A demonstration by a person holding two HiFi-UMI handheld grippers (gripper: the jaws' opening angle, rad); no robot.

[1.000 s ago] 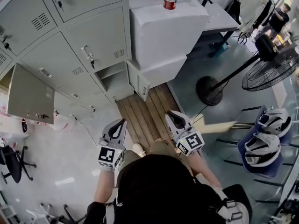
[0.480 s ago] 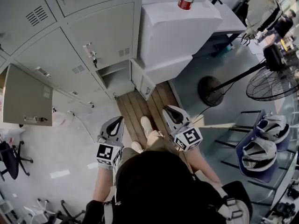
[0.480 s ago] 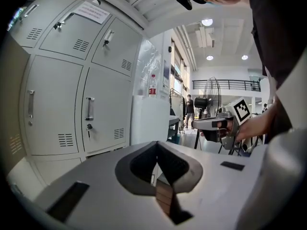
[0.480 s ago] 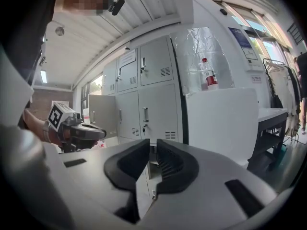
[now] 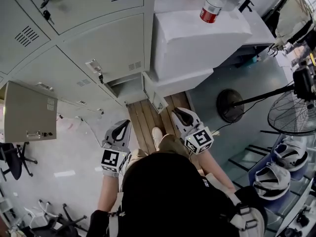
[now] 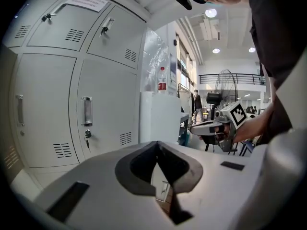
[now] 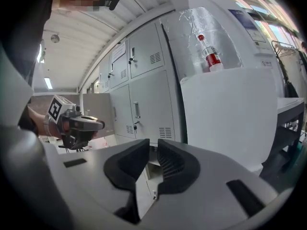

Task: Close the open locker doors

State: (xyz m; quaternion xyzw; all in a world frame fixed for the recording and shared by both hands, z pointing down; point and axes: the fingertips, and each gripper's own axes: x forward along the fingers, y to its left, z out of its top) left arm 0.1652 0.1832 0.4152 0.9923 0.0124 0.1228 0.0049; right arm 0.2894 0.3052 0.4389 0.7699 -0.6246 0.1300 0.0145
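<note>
Grey steel lockers point(image 5: 98, 48) line the wall ahead. Both tongs are pinched together and empty, left gripper point(image 5: 124, 127) and right gripper point(image 5: 178, 114) low over the wooden floor strip point(image 5: 143, 120). Just beyond them the small grey bottom locker door point(image 5: 159, 101) hangs open, apparently hinged on its right. Push its free edge squarely home. Another large grey open door point(image 5: 27, 113) waits well left.

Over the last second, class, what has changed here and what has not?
The person walked forward, bringing the left tongs and right tongs nearer the open bottom locker. Nothing was gripped or released. Both tongs stay shut and empty; that locker and the left-hand door stay open.
</note>
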